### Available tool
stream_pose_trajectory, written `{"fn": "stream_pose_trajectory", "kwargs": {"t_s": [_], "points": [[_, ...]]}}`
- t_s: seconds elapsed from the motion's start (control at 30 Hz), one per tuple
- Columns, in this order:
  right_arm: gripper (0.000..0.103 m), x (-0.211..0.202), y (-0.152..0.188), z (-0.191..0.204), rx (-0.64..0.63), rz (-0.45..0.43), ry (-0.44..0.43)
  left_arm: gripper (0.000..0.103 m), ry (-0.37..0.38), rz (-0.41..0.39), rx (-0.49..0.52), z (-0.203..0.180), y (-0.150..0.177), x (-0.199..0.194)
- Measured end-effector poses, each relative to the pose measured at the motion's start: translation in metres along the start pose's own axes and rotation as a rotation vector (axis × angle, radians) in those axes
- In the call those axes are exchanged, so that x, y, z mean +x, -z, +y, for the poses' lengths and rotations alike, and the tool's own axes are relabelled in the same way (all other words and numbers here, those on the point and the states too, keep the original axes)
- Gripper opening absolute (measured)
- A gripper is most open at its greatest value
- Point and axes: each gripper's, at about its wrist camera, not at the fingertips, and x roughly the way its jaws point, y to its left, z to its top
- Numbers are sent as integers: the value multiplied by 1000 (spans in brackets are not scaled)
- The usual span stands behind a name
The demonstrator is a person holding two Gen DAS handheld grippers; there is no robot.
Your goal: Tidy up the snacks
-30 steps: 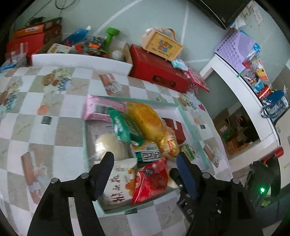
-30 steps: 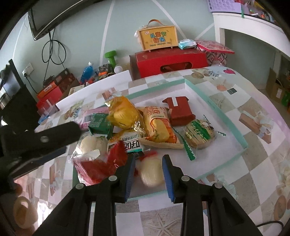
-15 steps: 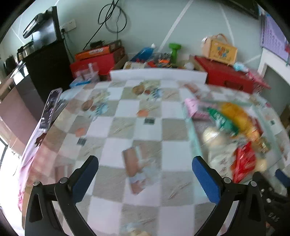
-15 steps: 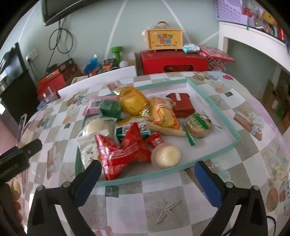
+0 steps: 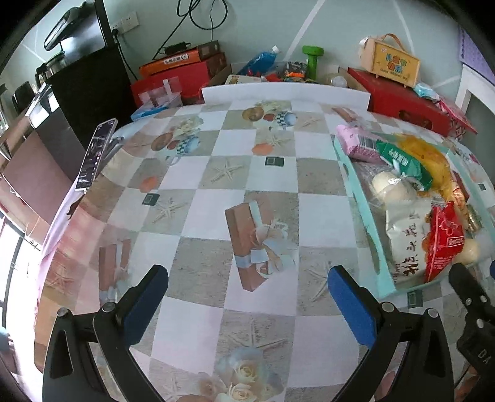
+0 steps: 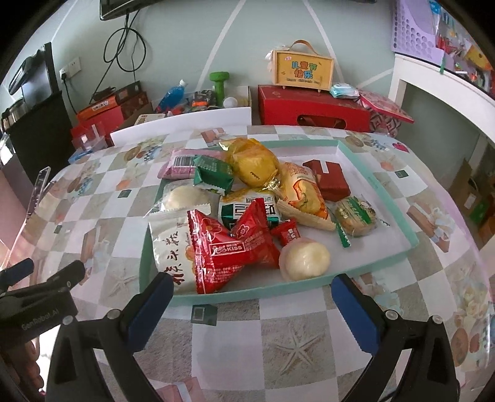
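Left wrist view: round table [image 5: 198, 173] under a checkered cloth printed with starfish, gift boxes and roses. Pale green wall behind. Black cabinet [image 5: 89, 92] far left, cables hanging off a wall socket above it. Phone [image 5: 96, 153] propped at the table's left edge. Floor clutter past the far edge: red boxes [image 5: 173, 77], blue bottle [image 5: 261, 58], green dumbbell [image 5: 312, 60], long red carton [image 5: 405, 99] with a yellow handled box [image 5: 393, 62] on top.

Left gripper [image 5: 247, 297] hangs over bare cloth, near centre, blue pads spread wide, nothing between them. Tray sits well off to its right.

Right wrist view: teal tray [image 6: 399, 198] in mid-table, white inside, holds all the snacks. Left half is piled: white bag with Chinese writing [image 6: 170, 250] at the near left corner, red KISS packet [image 6: 222, 247] overlapping it, round white bun [image 6: 304, 258] just right of that, small red candy [image 6: 287, 232] touching the bun. Behind them a wrapped white bun [image 6: 182, 196], a white-green packet [image 6: 244, 210], green packet [image 6: 213, 174], pink packet [image 6: 179, 164] hanging over the far left rim, yellow bag [image 6: 253, 160], orange-yellow pack [image 6: 304, 191]. Dark red box [image 6: 329, 181] and a round cookie in a green wrapper [image 6: 355, 215] lie further right. Tray's right end is bare white.

Right gripper [image 6: 250, 306] is at the tray's near rim, fingers fully apart, holding nothing. White shelf unit [image 6: 439, 80] far right, purple perforated basket [image 6: 414, 27] on top.
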Motion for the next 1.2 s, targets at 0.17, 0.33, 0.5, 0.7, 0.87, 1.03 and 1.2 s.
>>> {"fn": "stream_pose_trajectory", "kwargs": {"t_s": [0.17, 0.33, 0.5, 0.7, 0.87, 1.03, 1.2], "points": [[103, 4, -1, -1, -17, 0, 17, 103, -12, 18, -19, 3, 0, 7], [103, 7, -2, -5, 0, 3, 13, 103, -13, 31, -30, 5, 1, 15], [103, 18, 1, -7, -5, 26, 31, 103, -17, 25, -23, 3, 0, 19], [103, 29, 5, -8, -6, 48, 10, 103, -20, 48, -13, -1, 1, 31], [103, 29, 5, -6, -15, 46, -9, 103, -27, 52, -4, -5, 1, 32], [103, 28, 6, -7, -10, 44, -17, 103, -23, 64, -13, -4, 1, 34], [103, 28, 6, -9, -1, 45, -24, 103, -32, 68, -16, -4, 1, 34]]}}
